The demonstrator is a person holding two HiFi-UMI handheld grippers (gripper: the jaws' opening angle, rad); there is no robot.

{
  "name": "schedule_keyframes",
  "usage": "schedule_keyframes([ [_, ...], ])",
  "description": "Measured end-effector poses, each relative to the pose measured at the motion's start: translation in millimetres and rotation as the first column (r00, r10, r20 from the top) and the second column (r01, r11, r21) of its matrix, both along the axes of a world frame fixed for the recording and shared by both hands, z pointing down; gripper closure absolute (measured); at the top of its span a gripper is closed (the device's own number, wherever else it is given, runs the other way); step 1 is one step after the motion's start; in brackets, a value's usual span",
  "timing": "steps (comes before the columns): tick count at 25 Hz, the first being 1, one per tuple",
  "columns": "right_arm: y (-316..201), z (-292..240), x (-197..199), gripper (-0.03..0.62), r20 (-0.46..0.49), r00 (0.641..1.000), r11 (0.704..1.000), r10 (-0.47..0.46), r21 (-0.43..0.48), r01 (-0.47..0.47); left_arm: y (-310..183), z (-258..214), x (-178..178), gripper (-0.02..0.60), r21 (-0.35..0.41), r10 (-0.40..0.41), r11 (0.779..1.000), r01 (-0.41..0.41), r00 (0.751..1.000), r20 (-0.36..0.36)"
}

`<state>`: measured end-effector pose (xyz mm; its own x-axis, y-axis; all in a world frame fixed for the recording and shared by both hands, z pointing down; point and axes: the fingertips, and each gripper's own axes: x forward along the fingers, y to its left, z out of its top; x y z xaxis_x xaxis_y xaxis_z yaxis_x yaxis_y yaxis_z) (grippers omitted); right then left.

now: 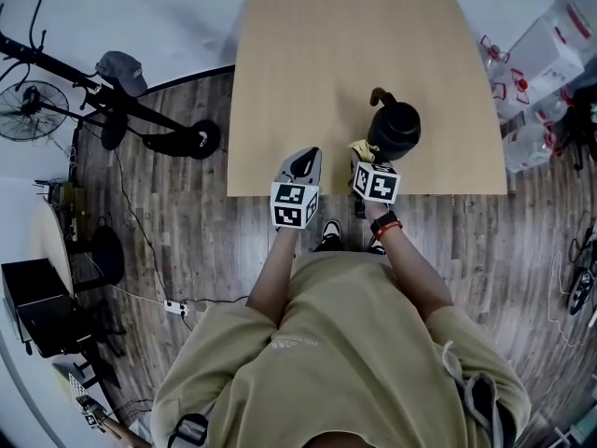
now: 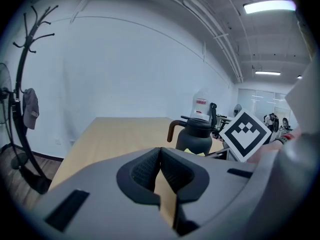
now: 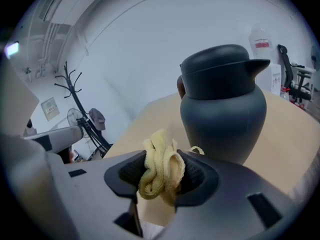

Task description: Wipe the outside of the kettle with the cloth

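Note:
A dark grey kettle with a brown handle stands near the front edge of the wooden table. In the right gripper view the kettle fills the frame just beyond the jaws. My right gripper is shut on a bunched yellow cloth, which sits a little short of the kettle's side. The cloth shows at the kettle's near left in the head view. My left gripper hovers over the table's front edge, left of the kettle, its jaws shut with nothing between them.
Large clear water bottles lie on the floor right of the table. A coat stand with a cap and a fan are at the left. The person's shoes are under the table's front edge.

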<state>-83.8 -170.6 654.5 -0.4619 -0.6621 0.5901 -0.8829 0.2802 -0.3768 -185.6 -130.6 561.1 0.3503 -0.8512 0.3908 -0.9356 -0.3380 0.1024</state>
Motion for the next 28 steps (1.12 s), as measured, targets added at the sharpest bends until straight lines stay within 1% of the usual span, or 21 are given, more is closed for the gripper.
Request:
schedule_keyframes([
  [2,-5.4,4.2,-3.4,0.416,0.021,0.999,0.999,0.042,-0.024,-0.042,-1.4,0.8,-3.9,0.557,-0.001,0.000,1.000,0.000,1.000,-0.003],
  [5,-12.4,9.3,1.1,0.416,0.037,0.989,0.988,0.140,-0.066,-0.138,-2.6,2.8,-8.3,0.557,-0.007,0.002,1.000,-0.002,1.000,-0.009],
  [9,-21.2,13.1,6.6,0.415,0.074,0.966,0.966,0.247,-0.094,-0.240,-4.6,8.5,-15.7,0.557,-0.016,0.001,1.000,-0.002,1.000,-0.019],
  [14,-29.1,13.2,10.6,0.415,0.168,0.927,0.941,0.335,-0.117,-0.319,-7.7,10.3,-21.9,0.557,-0.015,-0.005,1.000,0.004,1.000,-0.028],
  [17,-30.5,11.6,14.0,0.416,0.233,0.888,0.917,0.396,-0.145,-0.371,-9.6,8.9,-22.1,0.557,-0.015,-0.007,1.000,0.007,0.999,-0.031],
  [21,-28.8,11.9,20.5,0.419,0.327,0.812,0.875,0.483,-0.212,-0.435,-10.4,8.7,-19.3,0.557,-0.016,-0.005,1.000,0.005,0.999,-0.034],
  [23,-27.5,11.9,23.9,0.421,0.372,0.779,0.863,0.505,-0.235,-0.448,-10.2,9.9,-16.5,0.557,-0.017,-0.003,1.000,0.002,0.999,-0.034],
  [24,-27.2,11.7,24.9,0.421,0.386,0.772,0.863,0.505,-0.237,-0.446,-10.4,10.5,-15.3,0.557,-0.018,-0.001,1.000,0.000,0.999,-0.034],
  [25,-27.0,11.4,25.6,0.421,0.390,0.773,0.866,0.500,-0.233,-0.442,-10.9,10.6,-14.2,0.557,-0.018,0.000,1.000,-0.001,0.999,-0.036],
  [28,-24.8,11.0,28.3,0.421,0.377,0.792,0.877,0.481,-0.217,-0.429,-12.1,10.1,-10.8,0.557,-0.021,0.005,1.000,-0.006,0.999,-0.039],
])
